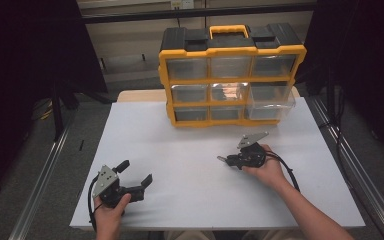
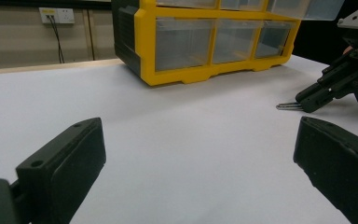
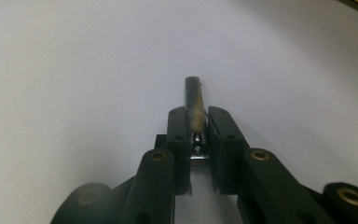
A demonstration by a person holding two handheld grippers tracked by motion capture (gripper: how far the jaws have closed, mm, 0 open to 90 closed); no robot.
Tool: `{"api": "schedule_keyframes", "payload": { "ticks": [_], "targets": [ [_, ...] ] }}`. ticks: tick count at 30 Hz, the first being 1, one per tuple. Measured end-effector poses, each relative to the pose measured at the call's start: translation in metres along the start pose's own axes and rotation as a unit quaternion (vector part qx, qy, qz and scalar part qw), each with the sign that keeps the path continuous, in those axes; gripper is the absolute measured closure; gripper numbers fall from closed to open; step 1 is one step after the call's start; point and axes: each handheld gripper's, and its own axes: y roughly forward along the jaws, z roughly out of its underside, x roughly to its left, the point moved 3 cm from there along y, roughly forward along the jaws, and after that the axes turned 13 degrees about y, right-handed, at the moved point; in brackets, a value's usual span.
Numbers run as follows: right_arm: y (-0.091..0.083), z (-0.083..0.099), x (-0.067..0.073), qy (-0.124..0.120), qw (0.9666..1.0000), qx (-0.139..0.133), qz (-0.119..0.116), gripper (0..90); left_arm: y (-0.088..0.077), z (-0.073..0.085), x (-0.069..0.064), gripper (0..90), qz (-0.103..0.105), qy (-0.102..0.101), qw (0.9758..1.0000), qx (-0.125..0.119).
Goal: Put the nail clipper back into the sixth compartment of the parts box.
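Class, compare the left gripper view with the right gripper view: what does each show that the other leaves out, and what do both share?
Left gripper view alone: the yellow drawer cabinet with clear drawers, a wall socket, the left gripper with its jaws wide apart and nothing between them, and the right gripper seen from the side.

Right gripper view alone: a close look at the small metal piece, pinched edge-on between the closed jaws.

Both share: the white table and that metal piece poking past the right gripper's tips.
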Motion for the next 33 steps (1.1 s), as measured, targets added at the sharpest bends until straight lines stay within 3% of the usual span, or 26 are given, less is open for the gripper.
{"api": "schedule_keyframes", "payload": {
  "ticks": [6,9,19,33],
  "targets": [
    [-0.003,-0.001,0.002,0.020,0.9998,0.005,-0.004,80.1,0.000,0.000,0.000,2.3,0.002,-0.003,1.0000,-0.005],
    [-0.004,-0.001,0.003,0.013,0.9999,0.006,-0.005,80.1,0.000,0.000,0.000,2.3,0.002,-0.003,1.0000,-0.005],
    [-0.027,-0.009,0.004,0.049,0.9981,-0.028,-0.024,80.2,-0.001,-0.001,0.000,2.3,-0.001,-0.001,1.0000,0.000],
    [-0.048,-0.019,0.006,0.052,0.9966,-0.054,-0.033,80.2,-0.001,-0.001,0.000,2.3,0.003,0.002,1.0000,0.001]
  ]
}}
